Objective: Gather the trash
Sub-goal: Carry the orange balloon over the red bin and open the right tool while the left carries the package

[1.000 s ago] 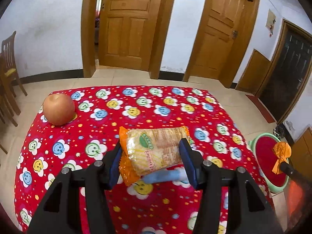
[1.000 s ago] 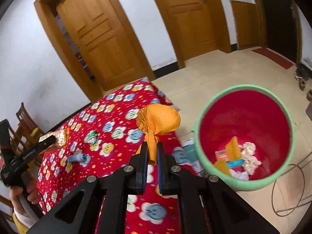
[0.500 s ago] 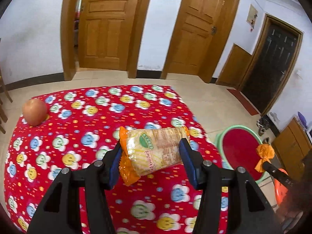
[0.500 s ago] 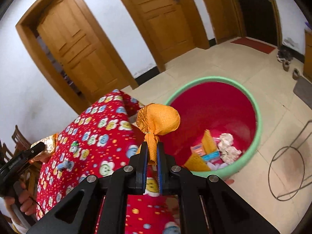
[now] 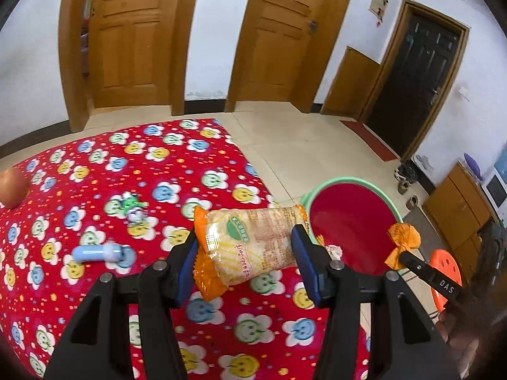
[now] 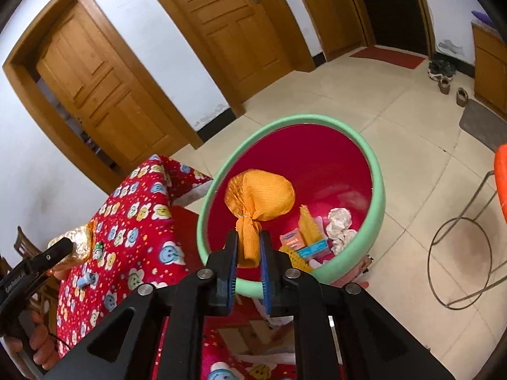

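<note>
My left gripper is shut on a yellow and orange snack packet and holds it above the table's right edge, near the bin. My right gripper is shut on the tail of an orange mesh bundle and holds it over the near rim of the green-rimmed red bin. The bin stands on the floor beside the table and holds several wrappers and crumpled tissues. The bundle also shows in the left wrist view.
The table has a red smiley-flower cloth. On it lie a light blue tube, a small green and white item and an apple at the far left. An orange stool stands right of the bin.
Both grippers have moved right toward the bin with their loads. The bundle now hangs over the bin's rim, and the packet has passed from the table's middle to its right edge.
</note>
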Action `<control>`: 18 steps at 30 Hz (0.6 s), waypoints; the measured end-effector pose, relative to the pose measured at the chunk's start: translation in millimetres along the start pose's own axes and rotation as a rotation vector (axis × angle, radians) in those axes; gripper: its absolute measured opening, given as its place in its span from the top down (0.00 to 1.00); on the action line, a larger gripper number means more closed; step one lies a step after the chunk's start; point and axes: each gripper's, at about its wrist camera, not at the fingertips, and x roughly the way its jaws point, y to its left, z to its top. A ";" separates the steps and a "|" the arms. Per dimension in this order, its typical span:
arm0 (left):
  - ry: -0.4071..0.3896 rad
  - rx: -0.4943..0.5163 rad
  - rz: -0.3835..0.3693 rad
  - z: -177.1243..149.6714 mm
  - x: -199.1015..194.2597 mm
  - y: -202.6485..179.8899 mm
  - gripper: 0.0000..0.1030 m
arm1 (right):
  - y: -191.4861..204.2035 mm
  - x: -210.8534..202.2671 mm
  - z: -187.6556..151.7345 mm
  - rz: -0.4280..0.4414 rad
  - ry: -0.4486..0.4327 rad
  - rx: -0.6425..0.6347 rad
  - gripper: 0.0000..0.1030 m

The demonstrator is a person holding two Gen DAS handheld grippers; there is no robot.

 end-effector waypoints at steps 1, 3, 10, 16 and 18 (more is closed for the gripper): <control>0.006 0.007 -0.004 -0.4 2.5 -5.4 0.46 | -2.1 0.5 -0.2 0.002 0.001 0.006 0.82; 0.012 0.016 -0.009 0.0 6.5 -10.9 0.46 | -6.4 1.3 0.3 -0.001 0.003 0.019 0.77; 0.040 0.052 -0.027 -2.1 19.6 -35.3 0.46 | -15.7 -2.7 2.1 0.010 -0.012 0.039 0.72; 0.061 0.086 -0.039 -3.5 30.5 -54.4 0.46 | -19.0 -14.8 3.9 -0.004 -0.051 0.031 0.67; 0.068 0.095 -0.044 -4.1 33.9 -60.3 0.46 | -19.8 -20.0 4.2 -0.016 -0.066 0.023 0.66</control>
